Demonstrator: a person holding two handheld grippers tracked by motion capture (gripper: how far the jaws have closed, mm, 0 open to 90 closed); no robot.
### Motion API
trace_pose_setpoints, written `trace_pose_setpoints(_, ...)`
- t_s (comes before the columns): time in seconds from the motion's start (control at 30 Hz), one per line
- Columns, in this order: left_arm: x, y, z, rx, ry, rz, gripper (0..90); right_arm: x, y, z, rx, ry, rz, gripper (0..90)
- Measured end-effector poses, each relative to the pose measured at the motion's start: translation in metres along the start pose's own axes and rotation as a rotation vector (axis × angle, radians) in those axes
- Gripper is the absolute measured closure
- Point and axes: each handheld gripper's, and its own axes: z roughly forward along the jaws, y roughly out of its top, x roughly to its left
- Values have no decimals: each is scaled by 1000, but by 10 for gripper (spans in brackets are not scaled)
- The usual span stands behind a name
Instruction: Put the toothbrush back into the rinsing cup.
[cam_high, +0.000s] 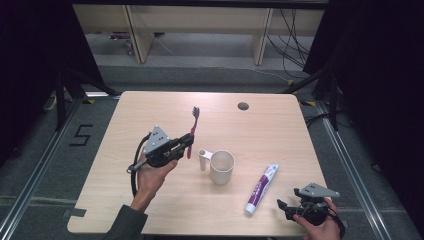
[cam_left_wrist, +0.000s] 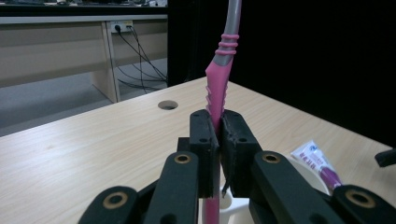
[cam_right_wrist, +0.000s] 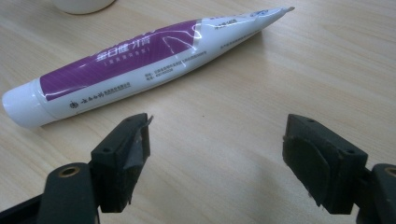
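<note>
- The left gripper pinches the pink toothbrush by its handle, above the table (bristles point away), just beside the cup.
- The right gripper rests with jaws spread, near the toothpaste tube.

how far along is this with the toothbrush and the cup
Done: the left tool has picked up the pink toothbrush and holds it by the handle, clear of the table. In hand: it hangs just left of the white cup, head pointing away. Left: probably setting it into the cup. The toothpaste tube lies untouched; the right tool waits open beside it.
</note>
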Motion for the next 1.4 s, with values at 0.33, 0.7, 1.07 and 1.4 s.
trace_pose_setpoints(0.33, -3, 2, 23, -20, 7, 10, 833, 1, -1, 0, 19, 13, 40, 242)
trace_pose_setpoints(0.7, -11, -3, 41, -15, 3, 25, 833, 1, -1, 0, 16, 14, 37, 242)
trace_pose_setpoints(1.07, -9, -22, 42, -8, 19, 16, 833, 1, -1, 0, 20, 14, 39, 242)
trace_pose_setpoints(1.4, -12, -37, 41, 21, 11, 12, 832, 1, -1, 0, 22, 13, 31, 242)
